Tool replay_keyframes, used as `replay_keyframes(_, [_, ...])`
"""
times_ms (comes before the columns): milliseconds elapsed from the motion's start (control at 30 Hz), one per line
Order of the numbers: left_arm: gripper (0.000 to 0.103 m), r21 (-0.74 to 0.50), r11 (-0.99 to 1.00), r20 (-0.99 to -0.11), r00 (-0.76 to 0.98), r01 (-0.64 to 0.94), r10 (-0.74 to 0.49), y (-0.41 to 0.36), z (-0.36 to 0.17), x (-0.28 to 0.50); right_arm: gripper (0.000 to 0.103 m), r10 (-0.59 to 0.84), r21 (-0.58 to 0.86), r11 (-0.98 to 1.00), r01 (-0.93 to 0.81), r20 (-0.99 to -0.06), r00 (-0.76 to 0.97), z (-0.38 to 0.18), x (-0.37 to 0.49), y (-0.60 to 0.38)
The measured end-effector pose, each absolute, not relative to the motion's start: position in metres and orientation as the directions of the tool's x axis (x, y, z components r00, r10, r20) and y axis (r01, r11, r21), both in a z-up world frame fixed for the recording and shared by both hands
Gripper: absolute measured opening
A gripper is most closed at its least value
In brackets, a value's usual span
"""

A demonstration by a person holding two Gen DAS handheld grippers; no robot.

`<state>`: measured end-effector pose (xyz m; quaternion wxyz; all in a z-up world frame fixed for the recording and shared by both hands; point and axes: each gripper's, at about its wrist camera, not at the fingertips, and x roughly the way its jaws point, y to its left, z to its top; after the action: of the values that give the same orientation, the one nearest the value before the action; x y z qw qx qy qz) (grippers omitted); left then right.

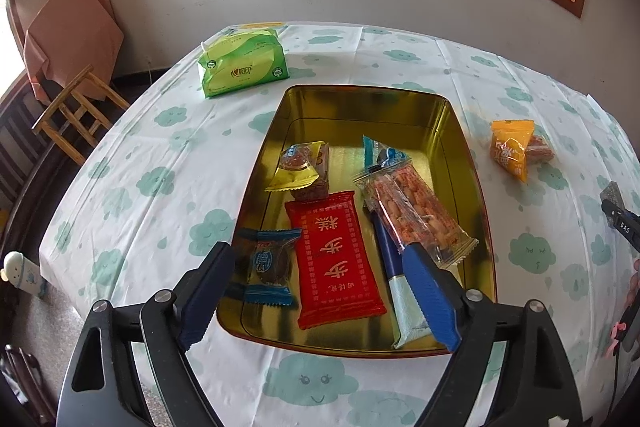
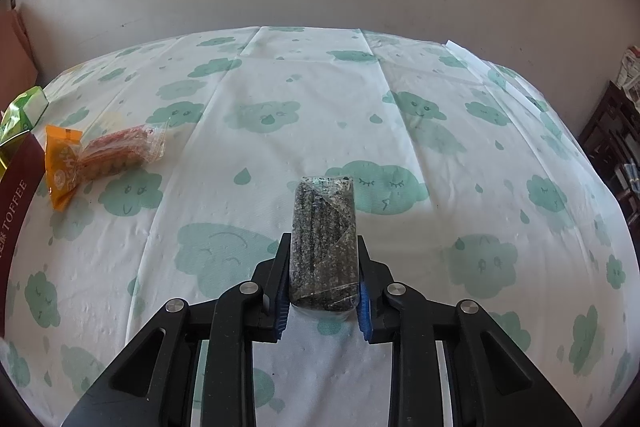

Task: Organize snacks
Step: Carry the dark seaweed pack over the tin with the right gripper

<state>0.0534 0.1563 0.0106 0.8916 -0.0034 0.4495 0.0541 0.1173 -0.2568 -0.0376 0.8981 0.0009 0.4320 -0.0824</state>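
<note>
A gold tin (image 1: 360,107) lies on the cloud-print tablecloth and holds several snacks: a red packet (image 1: 340,259), a blue-wrapped round cake (image 1: 268,263), a yellow-wrapped piece (image 1: 300,167), a clear peanut bar (image 1: 416,215) and a blue-and-white bar (image 1: 404,299). My left gripper (image 1: 320,251) hovers open over the tin's near end, with nothing pressed between its blue pads. An orange packet (image 1: 514,151) (image 2: 64,163) lies on the cloth outside the tin. My right gripper (image 2: 323,239) is shut on a black sesame bar (image 2: 323,207) in clear wrap, which points away over the cloth.
A green tissue pack (image 1: 244,63) (image 2: 24,111) sits behind the tin. The tin's dark red outer wall (image 2: 16,211) shows at the left edge of the right wrist view. A wooden stool (image 1: 76,115) stands beyond the table's left edge. The wall and window lie beyond the far edge.
</note>
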Motion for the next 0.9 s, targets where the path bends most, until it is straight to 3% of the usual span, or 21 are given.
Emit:
replay_keyframes(500, [0.090, -0.003, 0.987, -0.764, 0.637, -0.162, 0.102, 0.184, 0.022, 0.033, 0.027, -0.016, 0.038, 0.996, 0.078, -0.804, 0.595, -0.028, 0.108, -0.212])
replay_keyframes(900, [0.090, 0.006, 0.943, -0.763, 0.608, -0.332, 0.219, 0.230, 0.022, 0.010, 0.027, 0.252, 0.110, 0.960, -0.259, -0.743, 0.620, 0.021, 0.090, -0.071])
